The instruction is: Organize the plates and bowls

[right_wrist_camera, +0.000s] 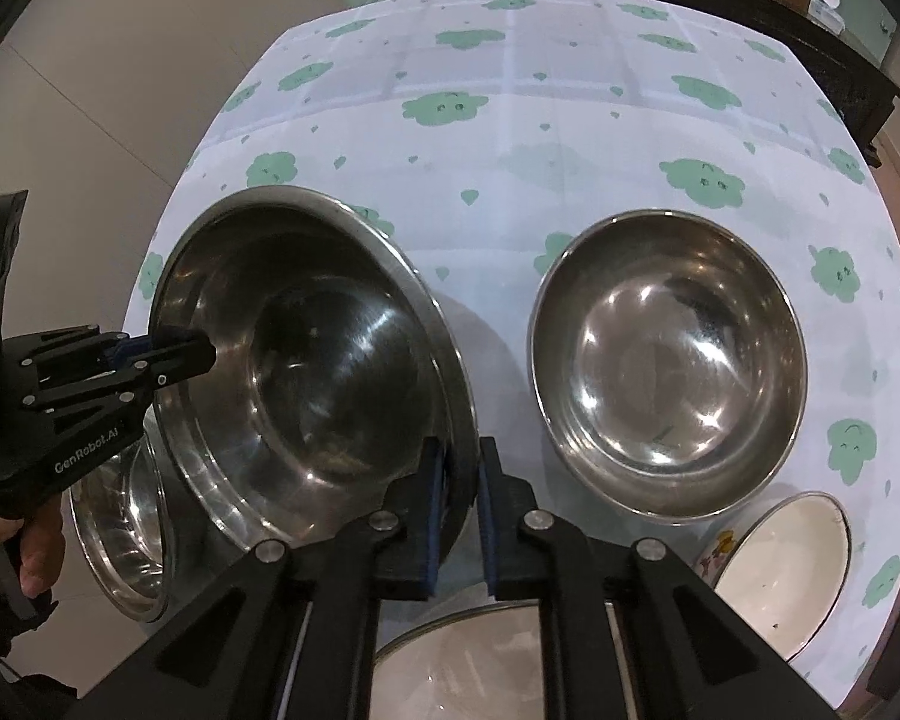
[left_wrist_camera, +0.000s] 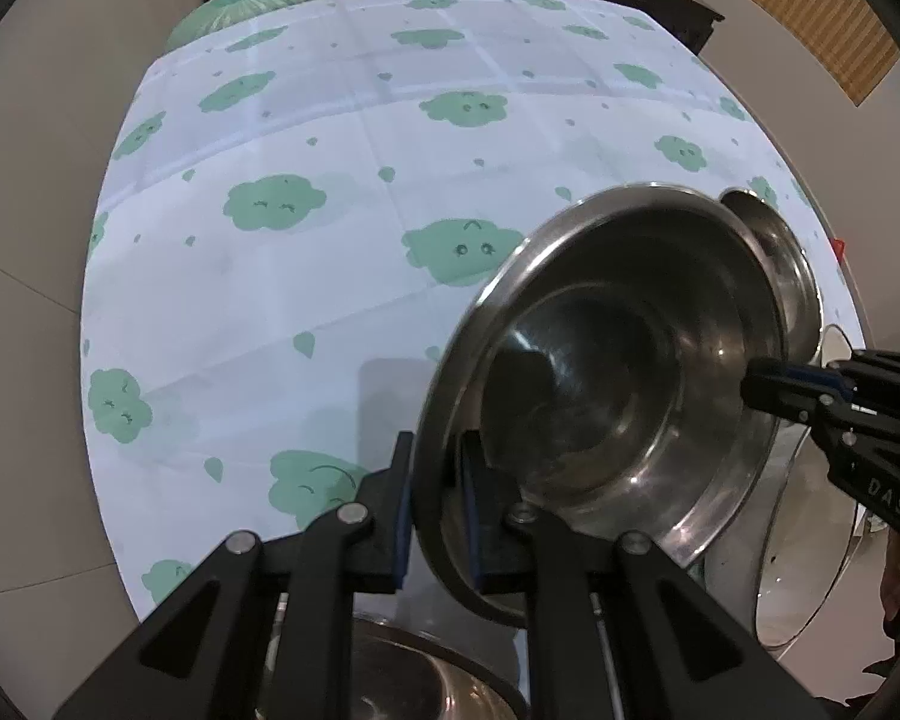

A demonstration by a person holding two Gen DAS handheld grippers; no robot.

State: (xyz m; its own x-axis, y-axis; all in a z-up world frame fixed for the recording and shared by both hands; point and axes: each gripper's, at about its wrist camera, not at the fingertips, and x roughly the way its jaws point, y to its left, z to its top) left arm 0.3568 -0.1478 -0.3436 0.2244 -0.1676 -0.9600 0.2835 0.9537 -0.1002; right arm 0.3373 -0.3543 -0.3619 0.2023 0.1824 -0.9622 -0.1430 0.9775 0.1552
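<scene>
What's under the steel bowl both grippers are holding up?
Under the lifted steel bowl, another steel bowl shows at its lower left; the bowl covers most of it. Cloud-print tablecloth lies beyond.

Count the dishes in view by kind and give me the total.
Steel bowls: 3 (lifted bowl, bowl on the cloth, bowl at the near edge)
White bowl: 1
Pale dish, partly hidden, kind unclear: 1
Total: 5

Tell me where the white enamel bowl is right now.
In the right wrist view the white enamel bowl sits at the lower right on the cloud-print tablecloth, just below the free-standing steel bowl; the left wrist view does not show it.
</scene>
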